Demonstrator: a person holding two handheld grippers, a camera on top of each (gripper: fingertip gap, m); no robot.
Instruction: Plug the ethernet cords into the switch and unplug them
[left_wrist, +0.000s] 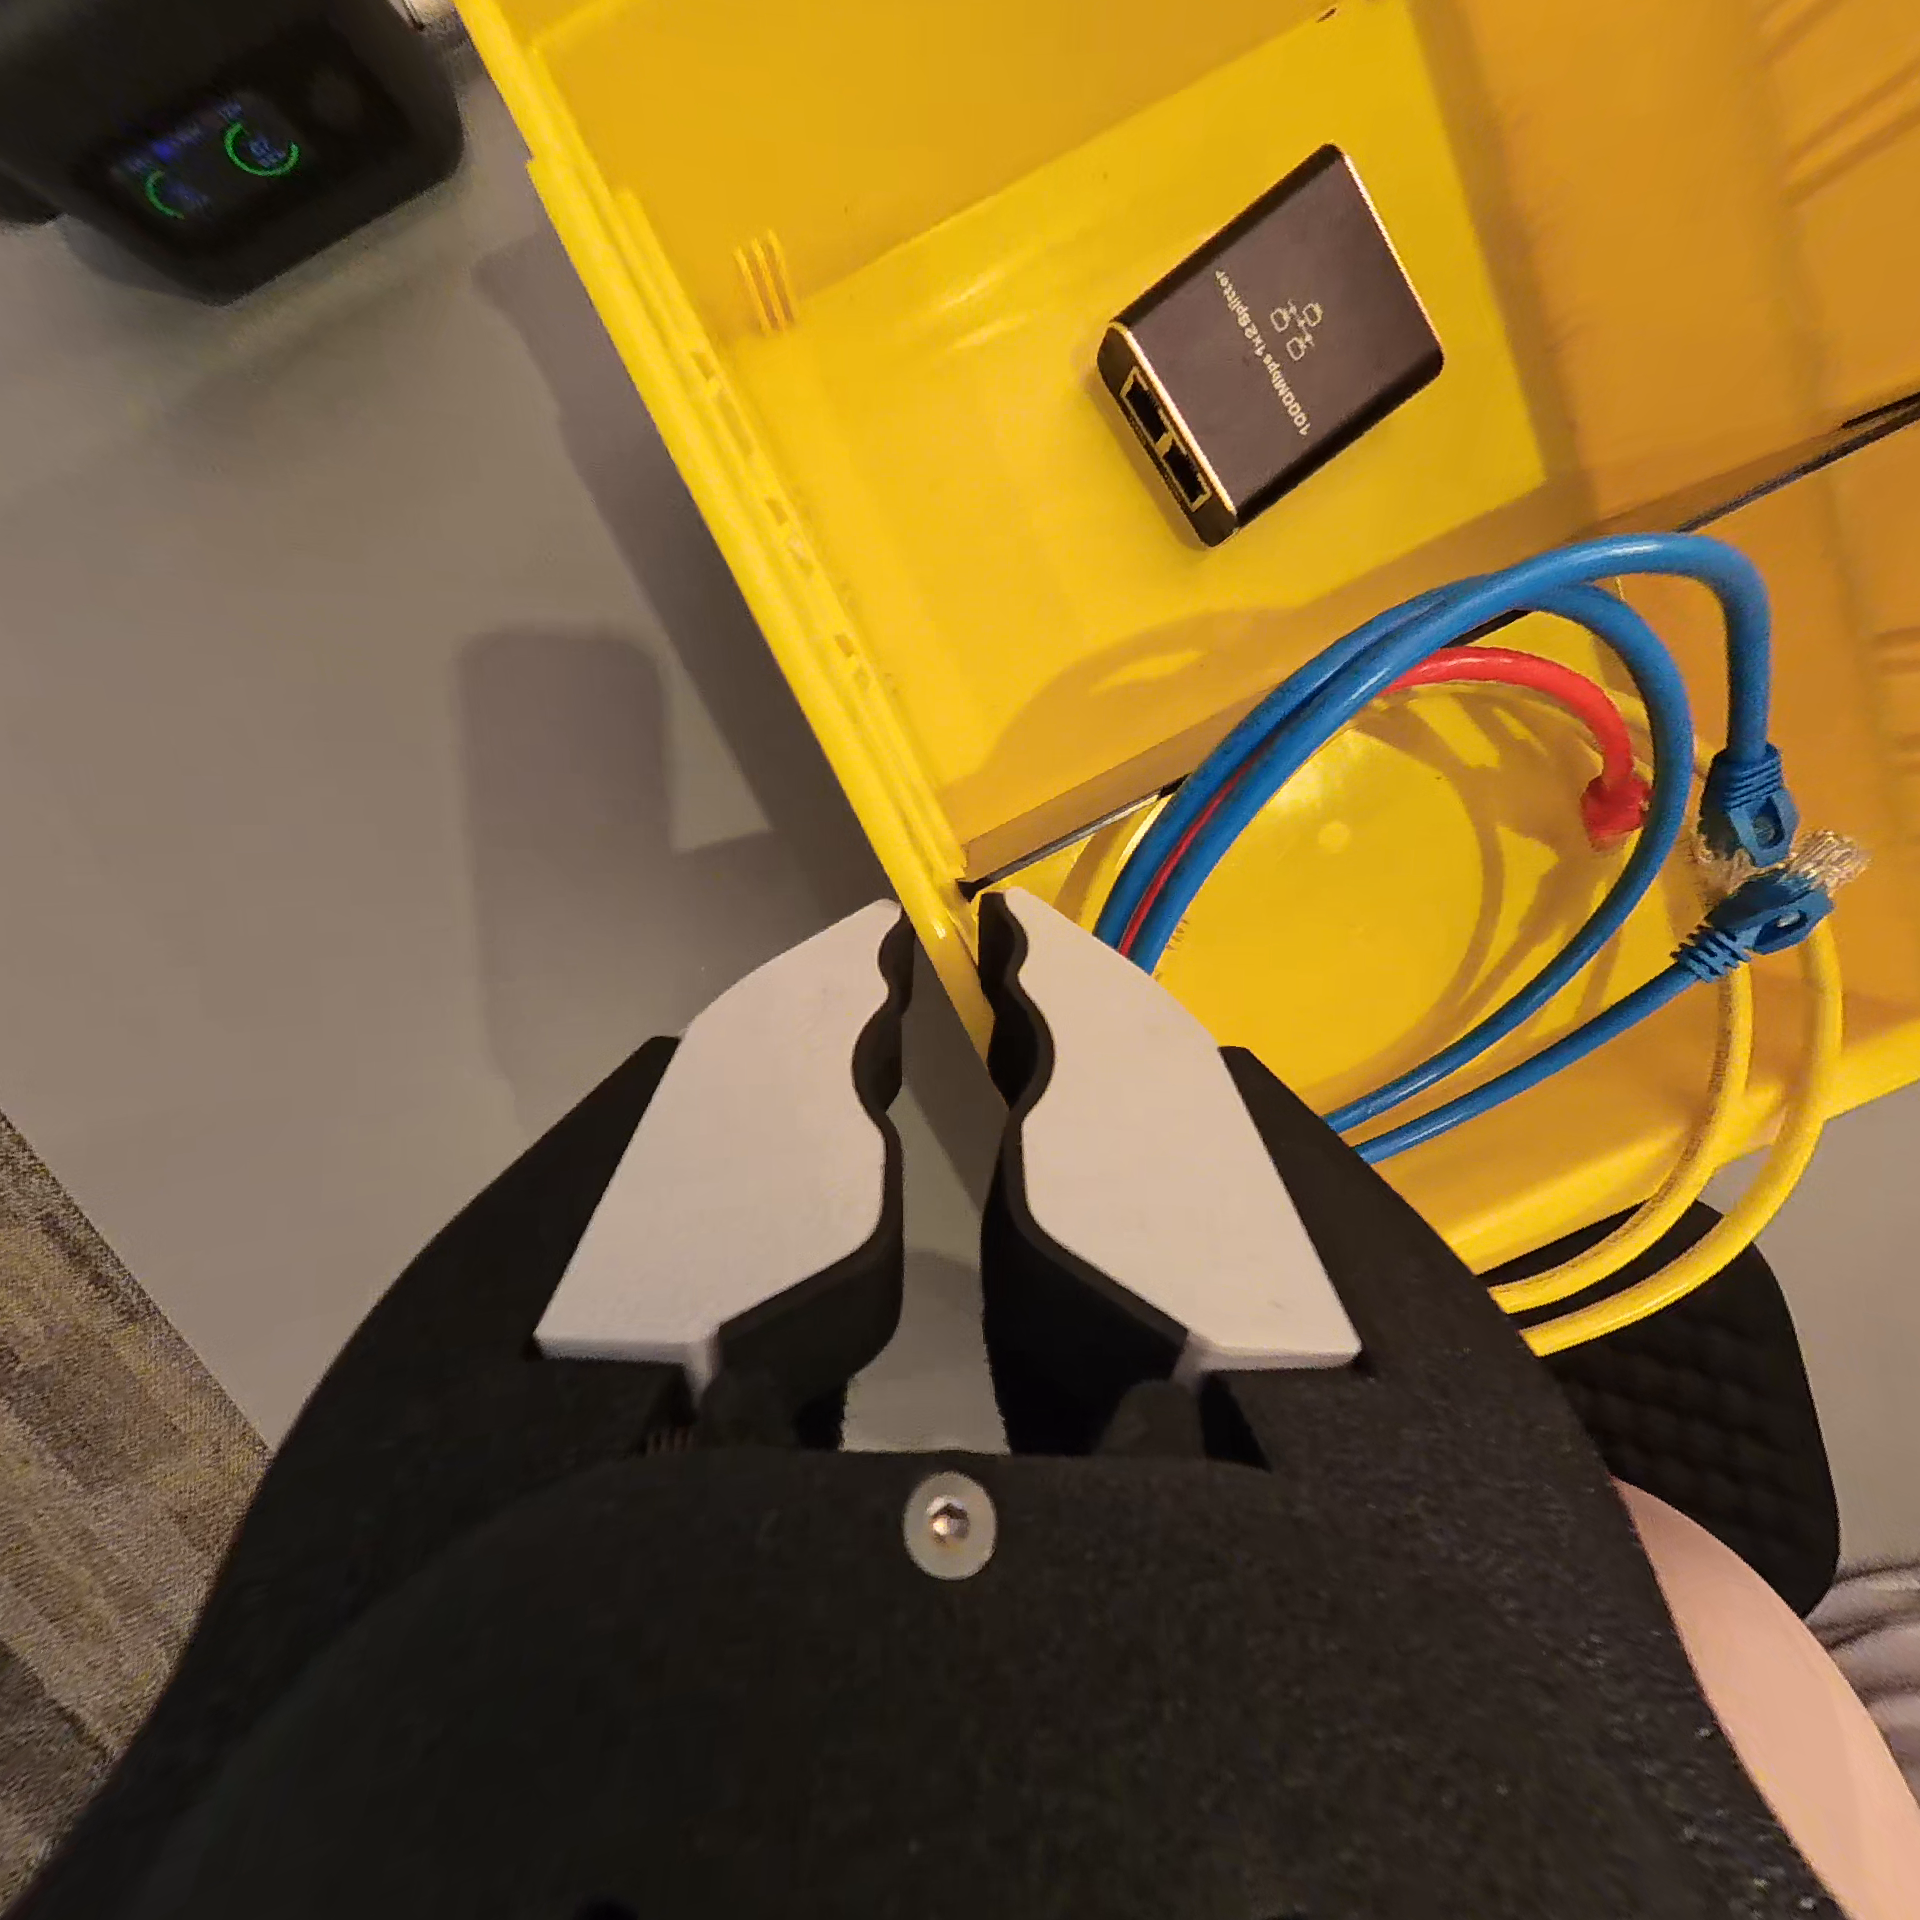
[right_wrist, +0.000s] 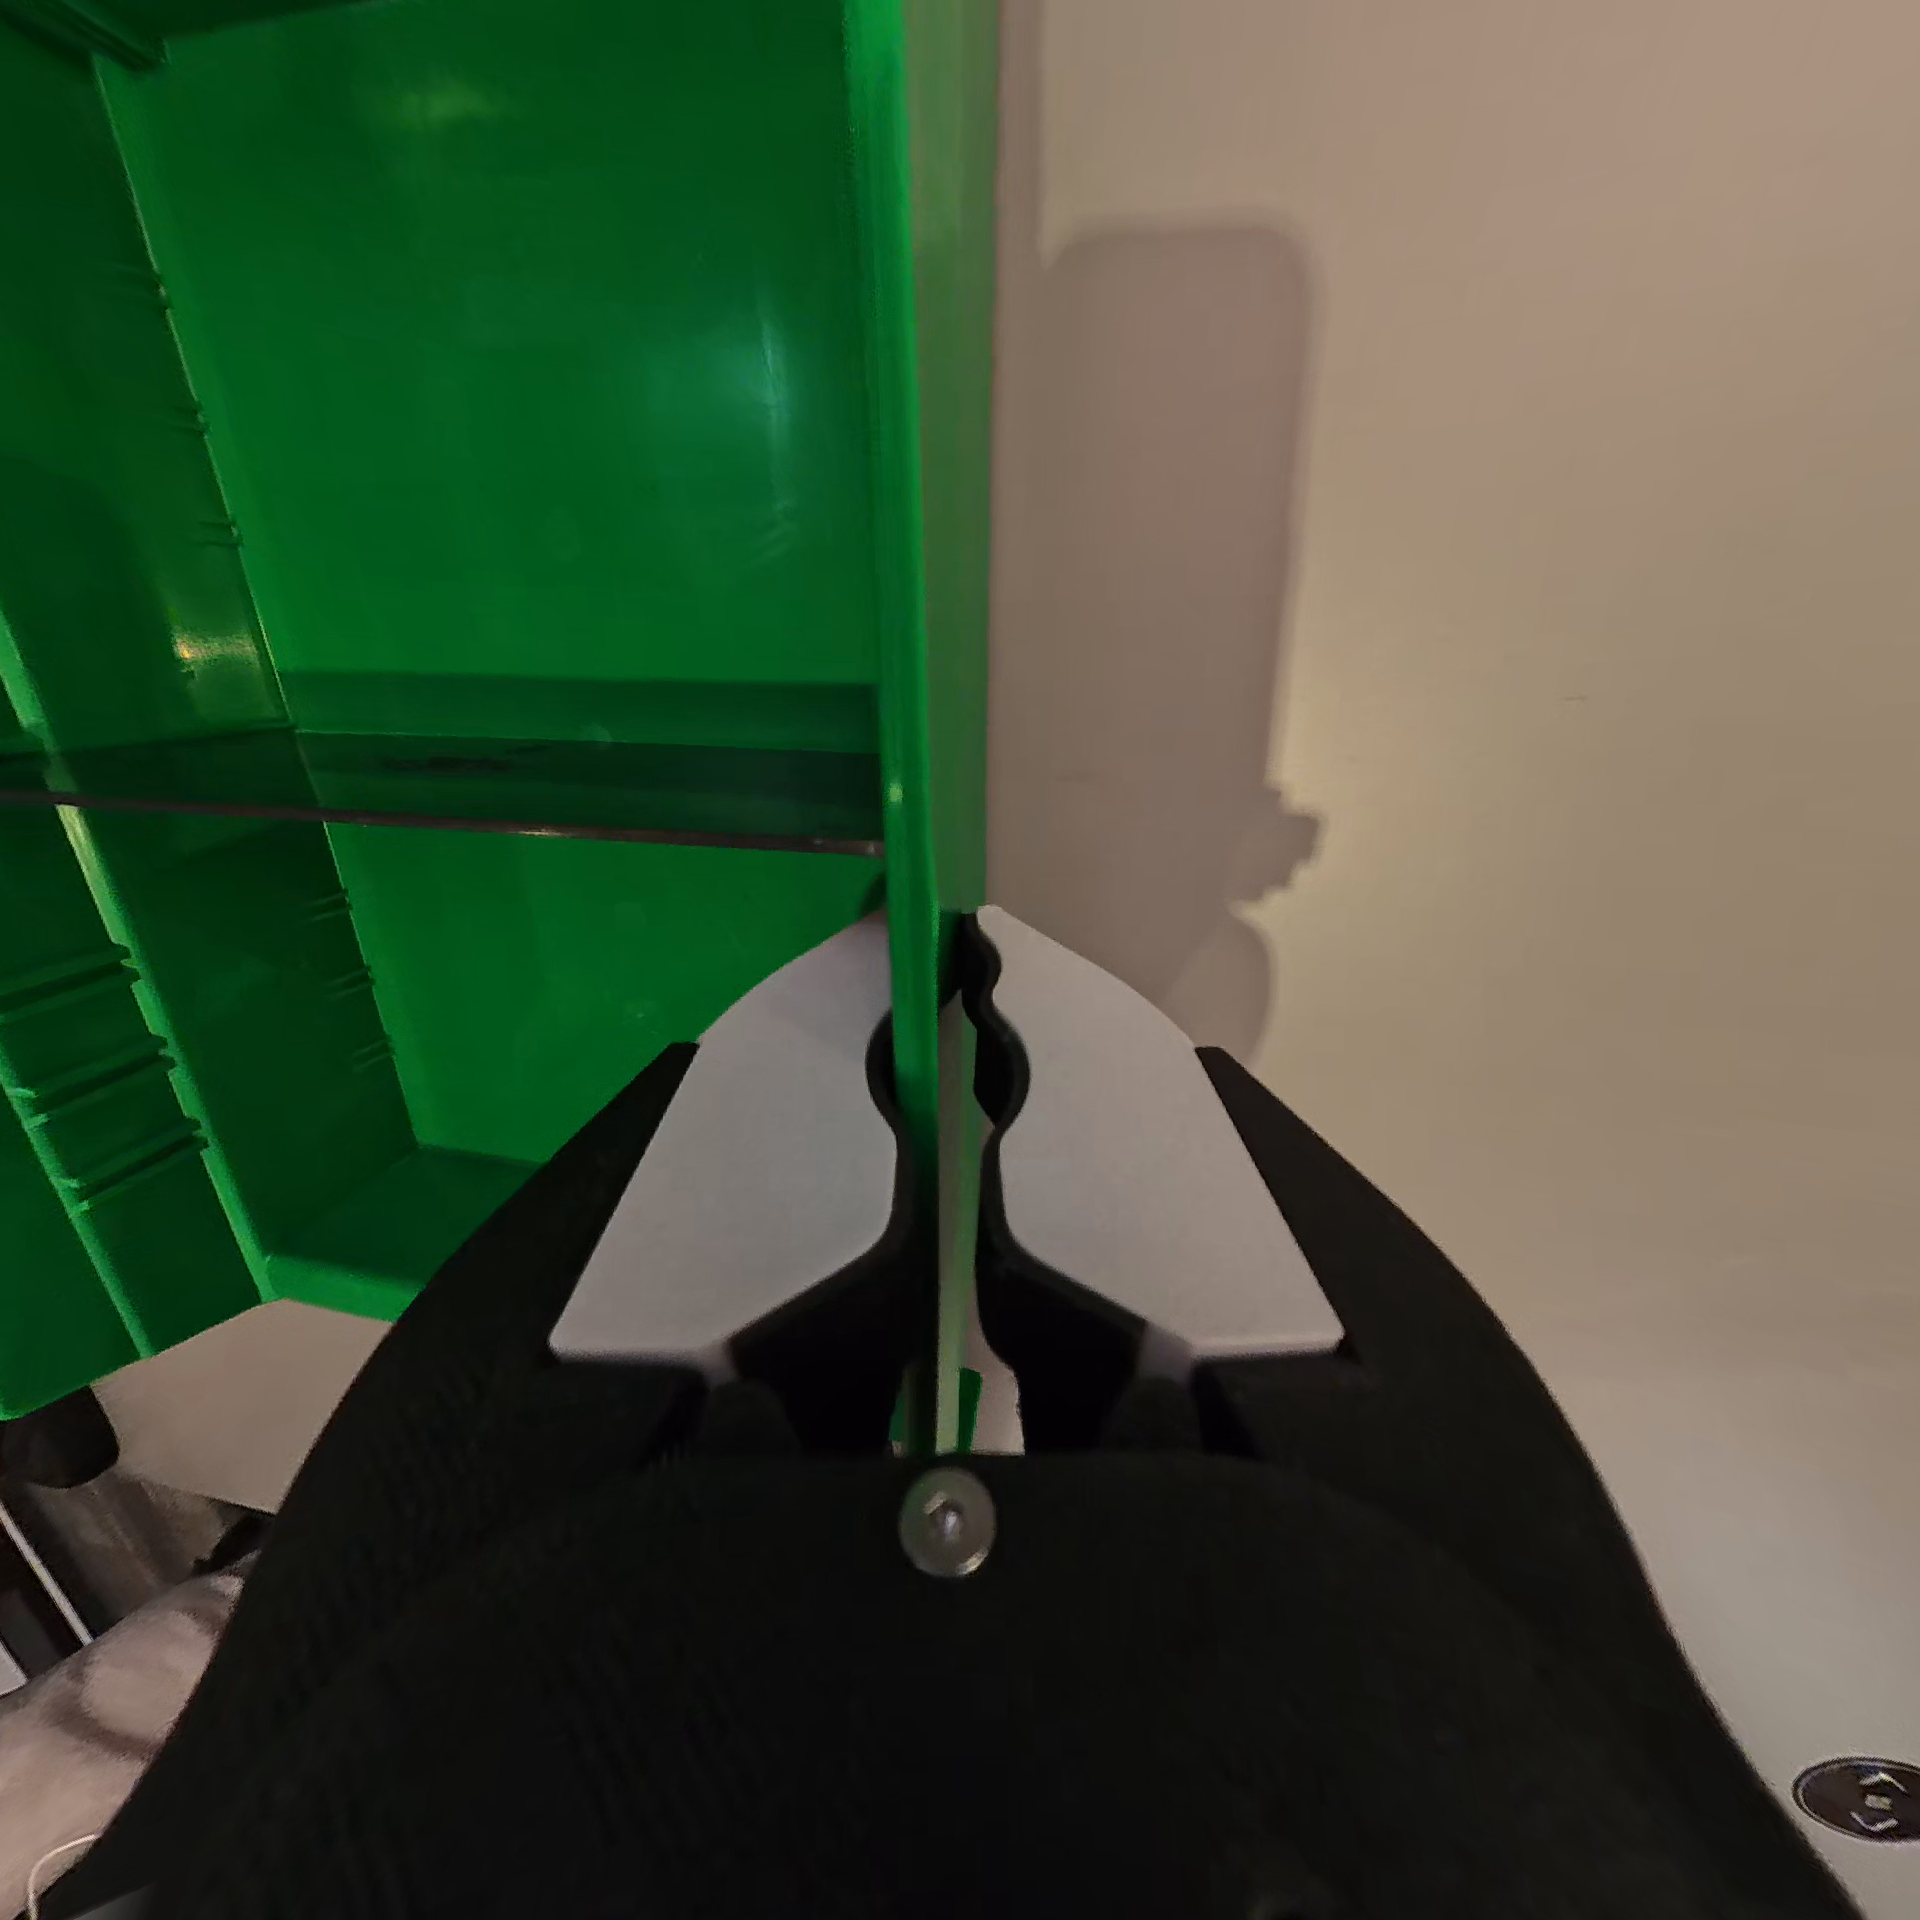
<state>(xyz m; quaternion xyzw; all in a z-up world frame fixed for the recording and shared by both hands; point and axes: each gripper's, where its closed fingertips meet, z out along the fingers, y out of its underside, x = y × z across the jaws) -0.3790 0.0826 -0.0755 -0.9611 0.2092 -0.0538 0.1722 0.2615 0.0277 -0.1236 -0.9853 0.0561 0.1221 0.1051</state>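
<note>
In the left wrist view a dark grey switch (left_wrist: 1270, 348) with two ports facing me lies in a yellow bin (left_wrist: 935, 582). In the compartment nearer to me lie blue ethernet cords (left_wrist: 1455, 665), a red cord (left_wrist: 1538, 696) and a yellow cord (left_wrist: 1766, 1122), all unplugged. My left gripper (left_wrist: 945, 914) is shut on the yellow bin's side wall at its near corner. In the right wrist view my right gripper (right_wrist: 933, 925) is shut on the right side wall of a green bin (right_wrist: 520, 468), whose compartments show nothing inside.
A black device with a lit screen (left_wrist: 208, 156) sits on the grey table (left_wrist: 312, 623) left of the yellow bin. Carpet (left_wrist: 83, 1403) shows past the table edge at lower left. A round black fitting (right_wrist: 1860, 1803) sits in the white surface at lower right. Spacing between my two grippers at the tips: around 65 cm. The dark grey switch (left_wrist: 1270, 348) sits 15 cm or so from the ends of my left fingers.
</note>
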